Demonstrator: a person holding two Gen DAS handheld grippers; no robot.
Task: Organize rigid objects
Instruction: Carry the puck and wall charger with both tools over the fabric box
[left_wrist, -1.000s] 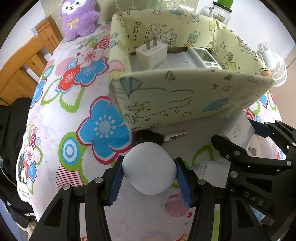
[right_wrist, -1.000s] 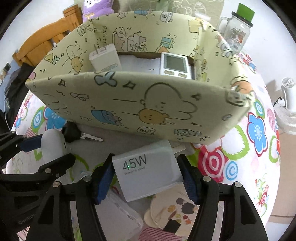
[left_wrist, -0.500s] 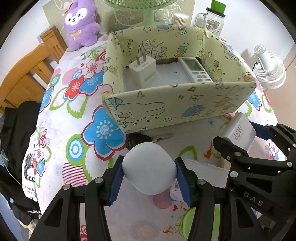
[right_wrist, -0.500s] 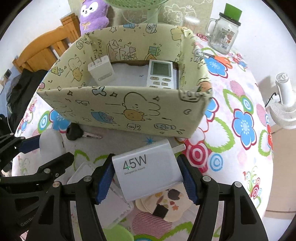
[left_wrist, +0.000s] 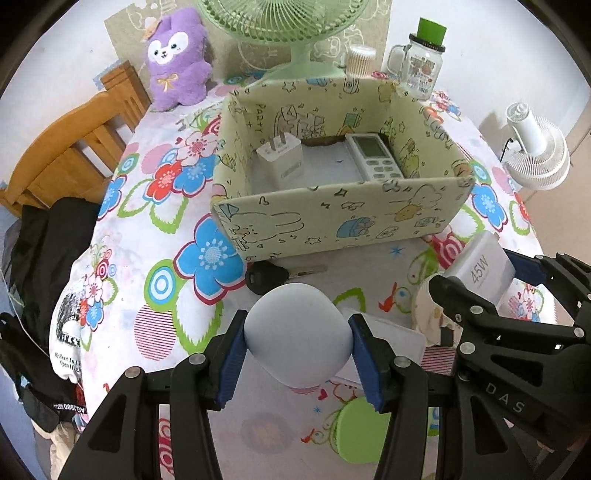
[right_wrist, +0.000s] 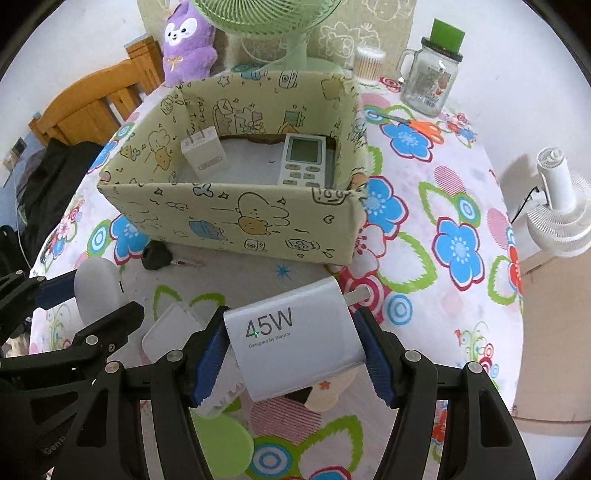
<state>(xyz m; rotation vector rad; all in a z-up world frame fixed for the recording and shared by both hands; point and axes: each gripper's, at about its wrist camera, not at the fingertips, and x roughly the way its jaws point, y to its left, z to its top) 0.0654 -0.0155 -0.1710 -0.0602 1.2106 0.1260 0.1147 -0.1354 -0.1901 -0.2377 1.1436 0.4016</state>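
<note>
1. Both grippers have risen since a second ago, so the patterned box (left_wrist: 332, 221) now sits lower and smaller in both views.
2. Left gripper (left_wrist: 298, 345) pinches a smooth, rounded white object (left_wrist: 298, 332) between its blue ribbed pads; its underside is hidden.
3. Right gripper (right_wrist: 295, 350) clamps a glossy white 45W charger (right_wrist: 291, 336), prong pointing toward the box.
4. Inside the box, a small white plug (left_wrist: 280, 158) leans at the left and a remote (left_wrist: 373, 155) lies at the right.
5. On the floral tablecloth (left_wrist: 147, 206), a black-headed key (left_wrist: 267, 275) lies just before the box; the flat items beneath the grippers are partly covered.
</note>
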